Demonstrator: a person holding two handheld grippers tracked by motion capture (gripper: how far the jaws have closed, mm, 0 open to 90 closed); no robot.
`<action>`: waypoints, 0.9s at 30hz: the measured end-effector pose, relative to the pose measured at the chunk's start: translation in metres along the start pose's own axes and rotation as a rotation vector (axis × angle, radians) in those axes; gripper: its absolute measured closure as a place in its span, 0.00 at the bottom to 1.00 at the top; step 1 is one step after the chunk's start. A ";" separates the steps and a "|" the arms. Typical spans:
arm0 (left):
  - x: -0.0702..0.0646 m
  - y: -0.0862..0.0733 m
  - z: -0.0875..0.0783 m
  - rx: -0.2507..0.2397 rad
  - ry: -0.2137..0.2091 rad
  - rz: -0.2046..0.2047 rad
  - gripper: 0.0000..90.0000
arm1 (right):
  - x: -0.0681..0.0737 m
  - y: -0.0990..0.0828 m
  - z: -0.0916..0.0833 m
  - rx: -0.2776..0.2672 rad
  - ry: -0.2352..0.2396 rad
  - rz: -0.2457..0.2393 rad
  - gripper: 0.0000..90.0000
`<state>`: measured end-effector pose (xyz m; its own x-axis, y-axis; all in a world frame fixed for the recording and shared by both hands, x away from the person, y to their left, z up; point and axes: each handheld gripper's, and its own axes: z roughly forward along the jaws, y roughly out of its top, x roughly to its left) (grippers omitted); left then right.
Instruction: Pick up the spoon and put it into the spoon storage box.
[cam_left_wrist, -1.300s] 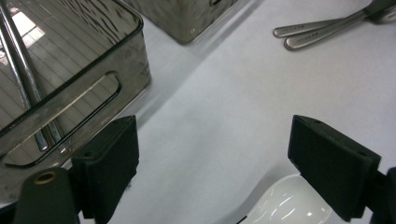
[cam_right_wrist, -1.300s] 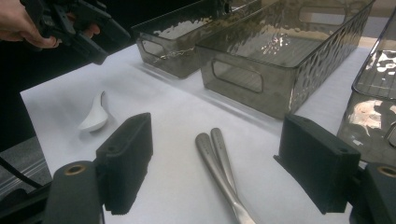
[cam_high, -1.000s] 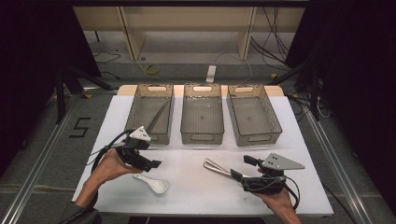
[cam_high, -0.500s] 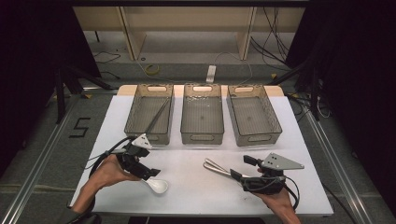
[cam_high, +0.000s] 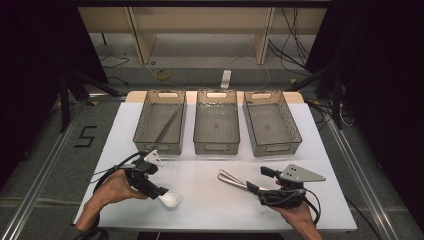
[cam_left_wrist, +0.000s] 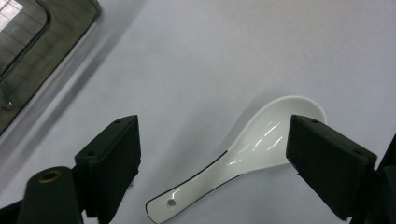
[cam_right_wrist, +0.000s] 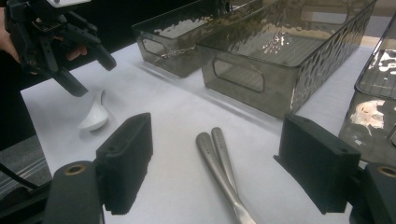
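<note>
— What's the desk like from where you stand?

— A white top, plain and matt, on a grey floor with metal rails along both sides. Black curtains hang at nine and three o'clock, and a pale wooden shelf unit stands at twelve, with cables on the floor under it.

— And on the desk?

— Three smoky clear bins in a row across the far half: the left bin holds a thin dark rod leaning along it, then the middle bin and the right bin.

— Where's the white spoon?

— Lying flat on the desk at about seven o'clock, bowl up. The left gripper hangs just over it with its fingers apart, one on each side of the spoon; they don't press on it.

— The other hand?

— The right gripper sits at five o'clock, fingers wide apart too. Metal tongs lie on the desk between them, unclamped, pointing toward the bins.
</note>
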<state>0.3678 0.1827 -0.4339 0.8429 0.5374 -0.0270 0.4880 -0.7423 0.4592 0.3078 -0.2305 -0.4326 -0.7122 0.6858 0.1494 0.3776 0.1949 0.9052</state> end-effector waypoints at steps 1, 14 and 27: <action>0.000 -0.001 0.000 0.010 -0.003 0.004 0.21 | 0.000 0.000 0.000 0.004 0.000 0.001 0.30; 0.000 -0.016 0.009 0.124 0.002 0.052 0.24 | 0.004 0.001 0.002 0.012 0.003 -0.015 0.30; 0.000 -0.019 0.020 0.187 0.018 0.107 0.34 | 0.004 0.000 0.003 0.015 0.007 -0.016 0.30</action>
<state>0.3630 0.1894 -0.4603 0.8887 0.4576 0.0299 0.4310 -0.8559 0.2859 0.3068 -0.2261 -0.4329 -0.7226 0.6774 0.1375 0.3748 0.2168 0.9014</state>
